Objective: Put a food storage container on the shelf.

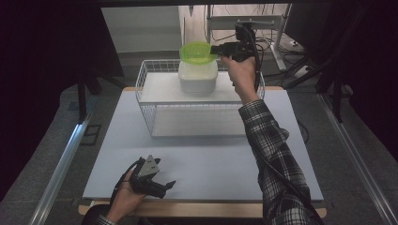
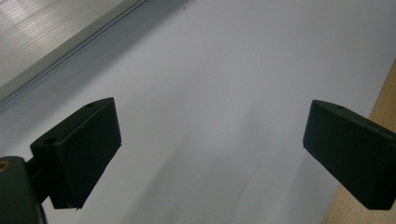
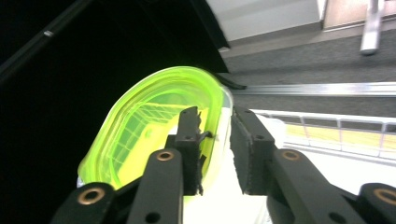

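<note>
One green bowl (image 1: 197, 52) pinched by right hand-held gripper (image 1: 219, 49), apparently above one white container (image 1: 197, 77).

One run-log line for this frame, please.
right gripper: shut on green bowl, above white container in wire basket | left gripper: open, idle

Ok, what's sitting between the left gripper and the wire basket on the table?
Nothing. In the high view, the table is bare from the left gripper up to the wire basket.

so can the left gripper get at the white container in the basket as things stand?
Probably not without a long reach: the left gripper sits open at the table's near edge, while the white container stands at the wire basket's far end.
</note>
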`<action>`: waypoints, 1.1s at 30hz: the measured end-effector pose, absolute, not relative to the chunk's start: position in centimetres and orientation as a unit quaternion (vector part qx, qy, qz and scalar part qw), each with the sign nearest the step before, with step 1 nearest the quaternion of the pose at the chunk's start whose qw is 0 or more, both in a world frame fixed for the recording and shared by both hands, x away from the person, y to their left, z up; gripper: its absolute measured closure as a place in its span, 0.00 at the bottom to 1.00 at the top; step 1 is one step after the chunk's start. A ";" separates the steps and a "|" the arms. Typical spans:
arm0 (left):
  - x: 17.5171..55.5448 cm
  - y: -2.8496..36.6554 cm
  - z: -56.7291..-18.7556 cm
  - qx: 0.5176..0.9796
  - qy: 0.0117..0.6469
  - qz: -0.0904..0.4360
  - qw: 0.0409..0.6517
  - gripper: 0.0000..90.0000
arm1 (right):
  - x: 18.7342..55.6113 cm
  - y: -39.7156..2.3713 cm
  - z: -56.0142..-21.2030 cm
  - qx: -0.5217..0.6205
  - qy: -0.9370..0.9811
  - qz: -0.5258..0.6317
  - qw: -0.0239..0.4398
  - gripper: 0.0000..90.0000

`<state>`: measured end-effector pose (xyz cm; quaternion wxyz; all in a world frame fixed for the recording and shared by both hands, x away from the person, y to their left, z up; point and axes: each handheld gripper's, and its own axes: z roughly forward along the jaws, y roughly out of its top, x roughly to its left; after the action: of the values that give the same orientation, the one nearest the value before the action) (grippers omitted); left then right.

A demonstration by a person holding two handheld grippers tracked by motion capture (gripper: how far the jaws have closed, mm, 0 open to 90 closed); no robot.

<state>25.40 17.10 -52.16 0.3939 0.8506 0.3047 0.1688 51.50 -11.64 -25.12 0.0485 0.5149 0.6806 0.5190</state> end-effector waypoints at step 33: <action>25.7 17.6 -52.1 0.838 0.326 0.162 0.407 0.03 | 38.2 -17.4 -36.3 0.345 0.773 0.518 0.119 0.08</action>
<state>25.66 17.61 -52.10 0.4071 0.8378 0.3259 0.1617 38.16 -17.38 -36.34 0.1192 0.3455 0.7731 0.5184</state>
